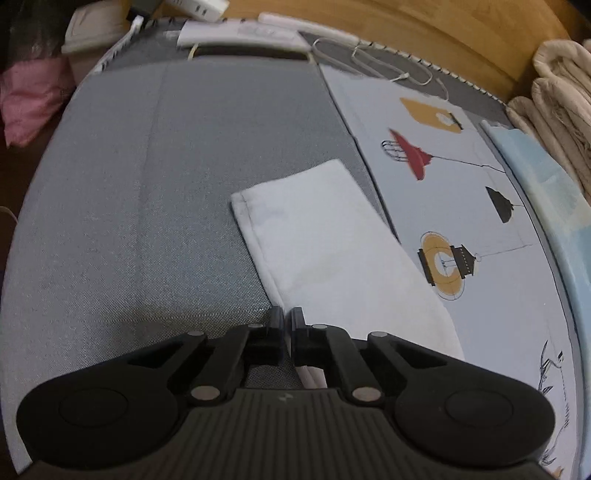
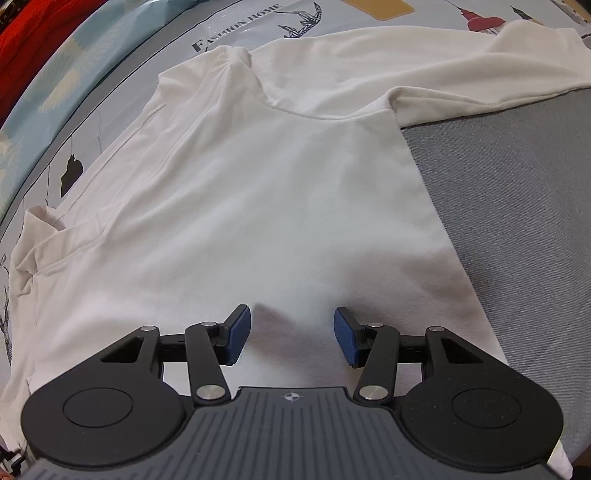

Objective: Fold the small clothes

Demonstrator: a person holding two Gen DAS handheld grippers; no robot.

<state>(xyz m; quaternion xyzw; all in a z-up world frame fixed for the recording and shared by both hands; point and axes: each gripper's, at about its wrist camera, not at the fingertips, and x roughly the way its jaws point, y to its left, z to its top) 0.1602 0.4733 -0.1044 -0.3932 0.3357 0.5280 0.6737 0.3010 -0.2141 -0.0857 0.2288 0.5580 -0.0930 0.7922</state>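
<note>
A white T-shirt [image 2: 280, 192] lies spread on the bed, partly folded, with its collar [image 2: 295, 107] toward the far side and one sleeve [image 2: 480, 74] stretching to the upper right. My right gripper [image 2: 291, 336] is open and hovers just over the shirt's body, holding nothing. In the left wrist view a long white part of the shirt [image 1: 321, 240] runs from the fingers outward across the grey mat [image 1: 147, 184]. My left gripper [image 1: 285, 325] is shut on the near edge of that white cloth.
A printed bedsheet [image 1: 461, 192] with lamp pictures lies to the right of the grey mat. White cables [image 1: 373, 55] and a white device [image 1: 240, 35] sit at the far edge. Folded beige bedding [image 1: 561, 110] is stacked at far right. A pink bag [image 1: 29, 99] is at left.
</note>
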